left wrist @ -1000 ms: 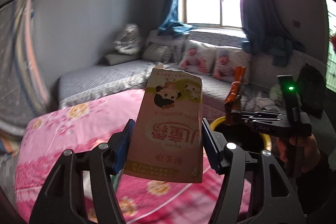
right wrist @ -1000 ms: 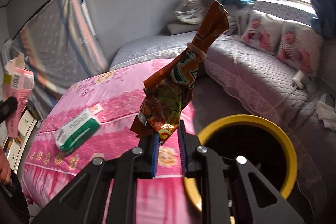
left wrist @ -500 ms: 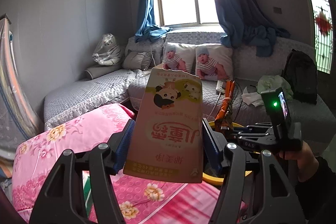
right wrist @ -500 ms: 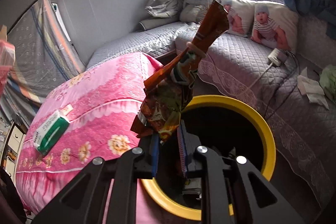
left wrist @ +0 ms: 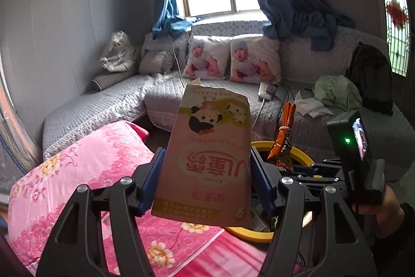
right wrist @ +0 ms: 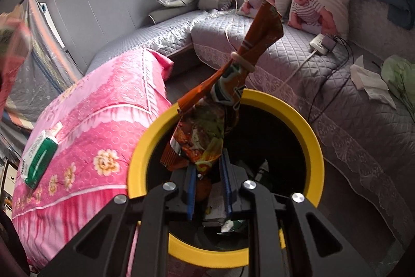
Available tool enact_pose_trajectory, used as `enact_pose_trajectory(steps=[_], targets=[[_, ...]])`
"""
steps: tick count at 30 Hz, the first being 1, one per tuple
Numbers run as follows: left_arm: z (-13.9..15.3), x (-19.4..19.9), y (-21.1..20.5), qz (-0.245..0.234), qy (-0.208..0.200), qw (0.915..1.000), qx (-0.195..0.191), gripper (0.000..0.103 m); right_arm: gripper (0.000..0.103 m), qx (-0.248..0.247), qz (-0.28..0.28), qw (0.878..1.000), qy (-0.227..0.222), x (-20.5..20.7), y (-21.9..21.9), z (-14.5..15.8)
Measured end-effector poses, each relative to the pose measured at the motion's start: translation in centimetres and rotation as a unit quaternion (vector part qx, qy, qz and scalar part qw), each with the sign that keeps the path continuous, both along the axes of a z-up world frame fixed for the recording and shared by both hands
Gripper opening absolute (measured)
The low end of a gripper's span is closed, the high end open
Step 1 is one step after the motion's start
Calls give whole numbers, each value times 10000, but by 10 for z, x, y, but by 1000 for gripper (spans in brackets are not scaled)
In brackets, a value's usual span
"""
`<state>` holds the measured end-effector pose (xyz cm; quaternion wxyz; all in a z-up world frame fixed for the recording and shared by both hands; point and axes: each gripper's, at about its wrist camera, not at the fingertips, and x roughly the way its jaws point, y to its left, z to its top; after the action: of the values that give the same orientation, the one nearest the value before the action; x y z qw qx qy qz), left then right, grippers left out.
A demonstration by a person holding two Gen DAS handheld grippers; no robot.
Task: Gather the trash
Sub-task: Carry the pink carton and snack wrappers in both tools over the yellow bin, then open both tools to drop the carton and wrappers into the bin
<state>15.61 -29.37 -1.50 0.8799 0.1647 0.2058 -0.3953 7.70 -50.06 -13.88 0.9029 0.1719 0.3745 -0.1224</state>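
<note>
Right claw [right wrist: 207, 173], tilted down over yellow bin [right wrist: 315, 144], pinching orange snack bag [right wrist: 205, 131]; left claw [left wrist: 206, 173] gripping pink carton [left wrist: 210, 165].

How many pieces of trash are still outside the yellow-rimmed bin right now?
3: pink milk carton in left gripper, orange snack bag in right gripper, green packet on pink bedspread. Others may be hidden.

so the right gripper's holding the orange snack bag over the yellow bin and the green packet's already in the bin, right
Not quite. The right gripper does hold the orange snack bag over the yellow bin, but the green packet lies on the pink bedspread, as the right wrist view shows.
</note>
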Motion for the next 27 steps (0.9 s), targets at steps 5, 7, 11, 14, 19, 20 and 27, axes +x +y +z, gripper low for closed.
enact_pose_trajectory(steps=[5,7,11,14,19,20,27], targets=[[-28,29,-38,-38,365,9989,274,61,16,101,-89,9997,208,-3,-10,-10],[-41,44,-53,-66,613,9974,383,61,16,116,-134,9994,295,-3,-14,-13],[-65,68,-74,-45,1016,9934,539,62,17,159,-148,9987,454,-4,-18,-18],[-76,77,-83,-18,1173,9911,627,63,20,173,-99,9982,567,-2,-19,-21],[-89,88,-79,55,1480,9873,572,82,47,81,-274,9977,615,-4,-22,-21],[-90,91,-75,119,1517,9869,544,85,57,80,-344,9977,577,-6,-24,-20],[-75,115,-28,368,2060,9772,-364,93,68,362,-586,9975,184,-20,-36,-6]])
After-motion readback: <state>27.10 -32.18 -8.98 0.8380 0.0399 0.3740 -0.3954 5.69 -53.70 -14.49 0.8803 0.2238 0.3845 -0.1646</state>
